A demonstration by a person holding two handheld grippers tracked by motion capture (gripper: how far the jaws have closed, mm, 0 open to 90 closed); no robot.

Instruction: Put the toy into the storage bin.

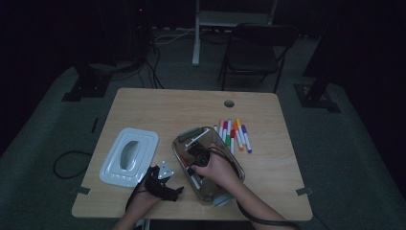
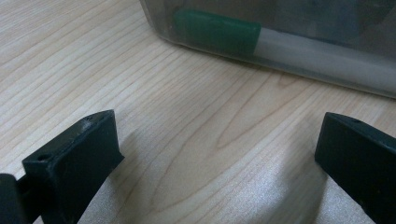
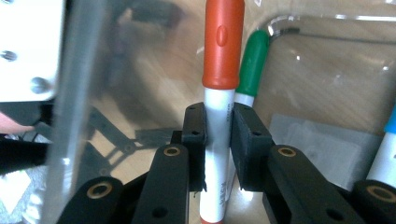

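Right claw [image 3: 218, 135]: closed on the white barrel of the red-capped marker [image 3: 221, 93], one pad on each side; in the high view it sits inside the clear box [image 1: 181, 143].
Marker axis: in the right claw view the long axis runs 6 to 12 o'clock, in line with the jaws, cap end toward 12.
Marker place: inside the box, just beside a green-capped marker [image 3: 251, 65] lying at its 1 o'clock side.
Left claw [image 2: 217, 154]: open, nothing between the jaws, resting low over the surface [image 2: 116, 70] at the box's 8 o'clock side in the high view.
Loose markers [image 1: 234, 134]: a row on the surface at 3 o'clock of the box, axes roughly 12 to 6.
Lid [image 1: 129, 155]: white, flat on the surface, at 9 o'clock of the box.
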